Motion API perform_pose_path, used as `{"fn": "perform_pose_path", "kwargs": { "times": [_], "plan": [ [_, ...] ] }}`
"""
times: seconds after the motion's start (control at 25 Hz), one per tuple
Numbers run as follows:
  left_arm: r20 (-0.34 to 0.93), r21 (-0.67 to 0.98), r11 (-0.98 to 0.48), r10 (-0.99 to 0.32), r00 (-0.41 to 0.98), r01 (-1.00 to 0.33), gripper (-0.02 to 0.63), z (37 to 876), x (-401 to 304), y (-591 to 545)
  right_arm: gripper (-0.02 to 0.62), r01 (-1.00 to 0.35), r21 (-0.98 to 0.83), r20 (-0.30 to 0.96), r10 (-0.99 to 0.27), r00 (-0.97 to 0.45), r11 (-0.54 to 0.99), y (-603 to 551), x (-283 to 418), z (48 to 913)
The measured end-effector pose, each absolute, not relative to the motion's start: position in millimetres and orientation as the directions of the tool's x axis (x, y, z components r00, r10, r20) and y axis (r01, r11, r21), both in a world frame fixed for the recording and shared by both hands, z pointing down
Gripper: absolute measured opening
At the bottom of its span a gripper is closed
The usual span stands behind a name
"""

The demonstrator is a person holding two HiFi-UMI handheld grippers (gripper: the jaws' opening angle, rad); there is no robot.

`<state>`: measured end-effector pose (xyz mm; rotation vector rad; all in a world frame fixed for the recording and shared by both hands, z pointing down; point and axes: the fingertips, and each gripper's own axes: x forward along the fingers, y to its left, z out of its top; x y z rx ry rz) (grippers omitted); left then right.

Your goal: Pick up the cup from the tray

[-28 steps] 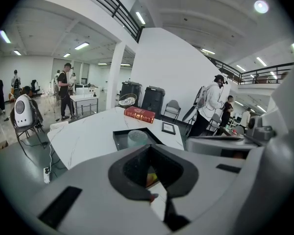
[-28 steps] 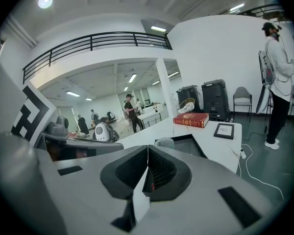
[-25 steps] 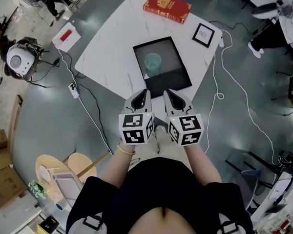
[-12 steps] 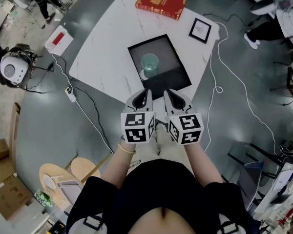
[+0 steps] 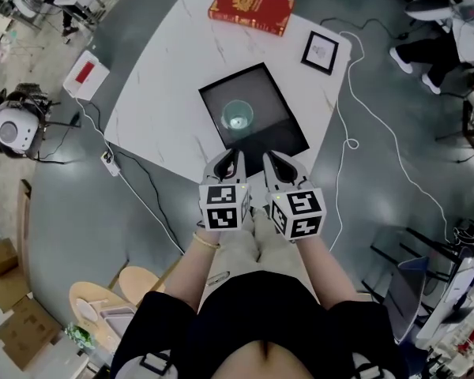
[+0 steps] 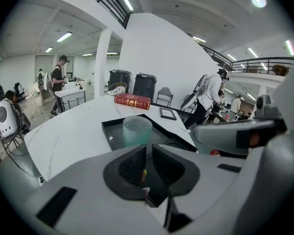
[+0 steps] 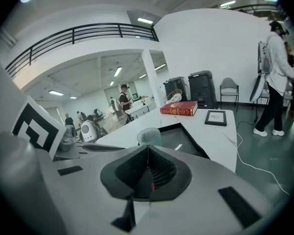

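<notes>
None of the lifting is done yet — the cup (image 5: pixel 238 115) stands upright inside the dark tray (image 5: pixel 278 129), toward its near-left part, on the white surface (image 5: pixel 158 93). Nothing touches it.

Both tools hover side by side just short of the surface's near edge, over the person's legs, and point toward the tray. The left gripper (image 5: pixel 231 155) has its fingers (image 6: pixel 133 161) only a sliver apart and just beginning to open; its own view shows nothing between them, with the cup (image 6: pixel 136 129) straight ahead beyond the tips and clear of them. The right gripper (image 5: pixel 270 156) has its fingers (image 7: pixel 159 166) pressed together on nothing, and its own view shows the cup (image 7: pixel 149 136) ahead and slightly to the left.

By my reading this is the approach, early in the task. What is left is nearly all of it: spread one pair of fingers wide enough to take the cup's wall, carry them forward over the tray's rim, close on the cup, and raise it clear. The left tool looks the better placed, since the cup lies closer to its line, though I cannot say which will be used.

A red book (image 5: pixel 250 9) and a small framed picture (image 5: pixel 320 52) lie at the far end of the surface — well apart from the tray and out of the way.
</notes>
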<state>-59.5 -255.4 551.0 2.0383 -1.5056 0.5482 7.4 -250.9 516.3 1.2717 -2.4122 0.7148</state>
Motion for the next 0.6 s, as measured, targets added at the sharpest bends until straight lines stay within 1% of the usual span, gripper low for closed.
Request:
{"fn": "perform_pose_path", "kwargs": {
  "times": [0.04,0.12,0.28,0.44,0.6],
  "plan": [
    [0.616,0.181,-0.232,-0.731,0.294,-0.956,0.040,555.9,-59.5,-258.6,0.011,-0.834,-0.282,0.497,-0.672,-0.549,0.473,-252.8,7.5,518.2],
    [0.626,0.178,-0.243,-0.720,0.300,-0.954,0.128,565.8,-58.6,-266.0,0.011,-0.838,-0.287,0.502,-0.672,-0.544,0.464,-256.2,7.4,522.1],
    [0.644,0.156,-0.252,-0.707,0.292,-0.955,0.199,581.6,-58.7,-285.0,0.011,-0.842,-0.295,0.510,-0.671,-0.539,0.452,-261.2,5.8,528.6],
    [0.683,0.114,-0.272,-0.677,0.274,-0.956,0.291,599.0,-59.7,-305.5,0.011,-0.846,-0.304,0.518,-0.669,-0.533,0.439,-263.1,4.1,534.5],
    [0.715,0.089,-0.289,-0.648,0.264,-0.953,0.347,612.6,-59.5,-325.7,0.011,-0.846,-0.312,0.524,-0.664,-0.533,0.432,-263.2,3.1,538.4]
  ]
}}
